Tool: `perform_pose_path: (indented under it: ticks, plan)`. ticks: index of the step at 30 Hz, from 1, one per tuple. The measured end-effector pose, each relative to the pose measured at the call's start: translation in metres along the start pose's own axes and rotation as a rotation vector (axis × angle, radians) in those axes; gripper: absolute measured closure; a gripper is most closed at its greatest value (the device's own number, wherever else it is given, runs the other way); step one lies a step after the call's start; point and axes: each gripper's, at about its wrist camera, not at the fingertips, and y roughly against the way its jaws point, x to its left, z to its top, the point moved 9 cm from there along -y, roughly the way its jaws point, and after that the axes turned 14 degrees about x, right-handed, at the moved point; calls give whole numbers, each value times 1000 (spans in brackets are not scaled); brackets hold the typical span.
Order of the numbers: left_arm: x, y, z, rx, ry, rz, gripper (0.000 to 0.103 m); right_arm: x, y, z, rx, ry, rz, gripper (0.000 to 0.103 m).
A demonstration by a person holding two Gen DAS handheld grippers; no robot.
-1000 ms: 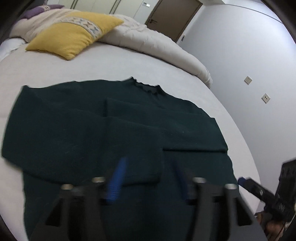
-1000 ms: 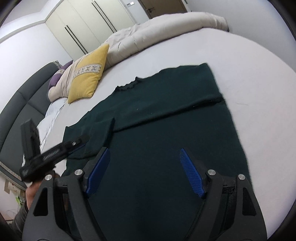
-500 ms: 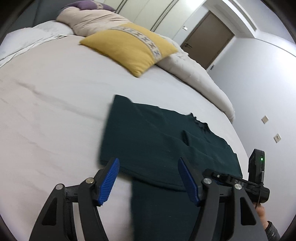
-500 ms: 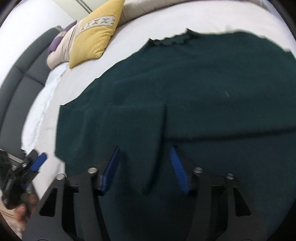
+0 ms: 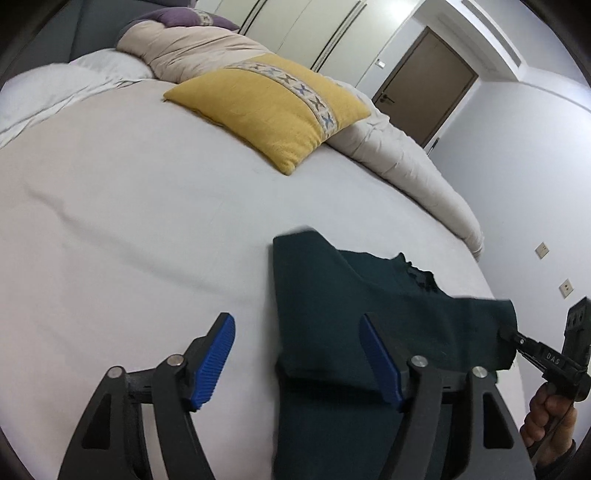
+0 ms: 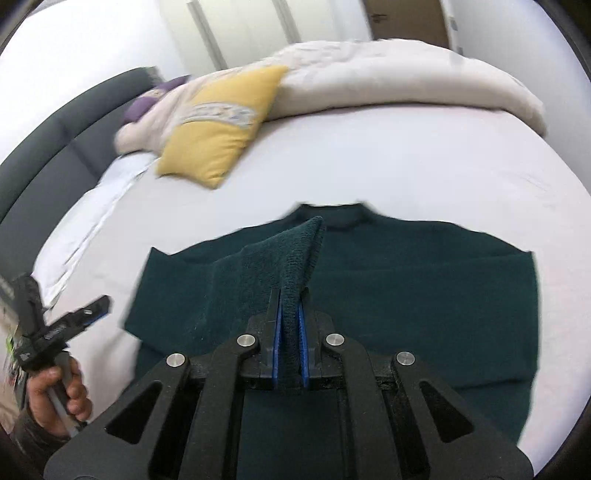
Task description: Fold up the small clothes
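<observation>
A dark green sweater (image 6: 424,280) lies flat on the white bed (image 6: 406,155), neck toward the pillows. My right gripper (image 6: 290,314) is shut on a raised fold of the sweater's sleeve (image 6: 291,251) and holds it up over the body. In the left wrist view the sweater (image 5: 332,295) lies at the lower right, and the right gripper (image 5: 513,334) pinches its lifted edge. My left gripper (image 5: 299,354) is open and empty, straddling the sweater's left edge just above the sheet. It also shows at the left of the right wrist view (image 6: 88,312).
A yellow cushion (image 5: 273,107) and a rolled beige duvet (image 5: 402,162) lie at the far side of the bed. A purple pillow (image 5: 181,20) sits by the dark headboard (image 6: 55,144). A brown door (image 5: 424,85) is in the far wall.
My right gripper has closed on the sweater's sleeve fold and lifted it. My left gripper has swung left off the sweater to its left edge, staying open.
</observation>
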Motion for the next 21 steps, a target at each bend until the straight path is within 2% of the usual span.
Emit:
perform_pose_path:
  ticks: [5,10,11,13,14,17,19,21]
  plan:
    - [-5,-52,20,91,-7,69,28,-76,-59,-13,109,-112,-33,97]
    - [-13,-90,31,162,-31,131,31,-86,-74,-14,90,-130,15,96]
    - [-14,-95,32,170,-38,148,34,-87,-74,-15,91,-128,17,96]
    - [-13,-105,33,179,-48,186,54,-89,-78,-11,95,-117,16,97]
    - [-11,-107,34,178,-46,194,68,-88,-80,-10,99,-114,12,97]
    - [-9,-105,33,167,-44,192,89,-82,-73,-19,104,-104,1,97]
    - [-8,-101,34,147,-47,190,94,-78,-68,-19,96,-107,-8,97]
    - [-5,-97,34,130,-19,172,95,-76,-51,-18,79,-119,-4,97]
